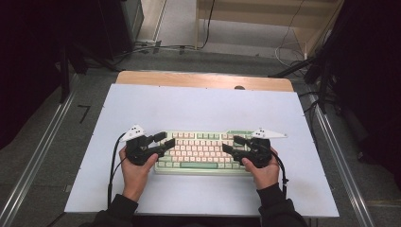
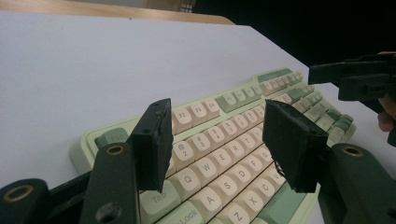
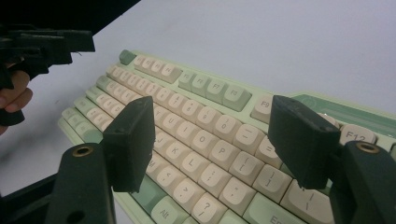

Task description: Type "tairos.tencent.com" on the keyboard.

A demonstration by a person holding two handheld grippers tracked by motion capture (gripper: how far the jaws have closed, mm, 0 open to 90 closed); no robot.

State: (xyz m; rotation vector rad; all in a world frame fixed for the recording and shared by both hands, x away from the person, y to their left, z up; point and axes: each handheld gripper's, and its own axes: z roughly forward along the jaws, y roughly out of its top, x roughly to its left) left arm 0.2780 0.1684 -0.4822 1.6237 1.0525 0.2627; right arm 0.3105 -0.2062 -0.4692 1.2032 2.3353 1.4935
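Keyboard [image 1: 202,152] lying flat on the white sheet [image 1: 198,109] that covers the table [image 1: 203,79], near the front edge, pale green case with cream and green keys. Left gripper [image 1: 163,143] held over the keyboard's left end, jaws spread wide with nothing between them — seen in the left gripper view hovering above the Tab, Q and W keys, pads [image 2: 153,142] clear of the keycaps. Right gripper [image 1: 231,144] held over the right end, pointing inward toward the other one, jaws likewise wide apart and empty — in the right gripper view spanning the letter and punctuation keys near P and L, pads [image 3: 130,140] not pressing on anything. Both grippers at about the same height, facing each other across the middle rows, well apart. Left hand [image 1: 136,172] and right hand [image 1: 263,171] entering from the near edge, dark sleeves at the wrists.
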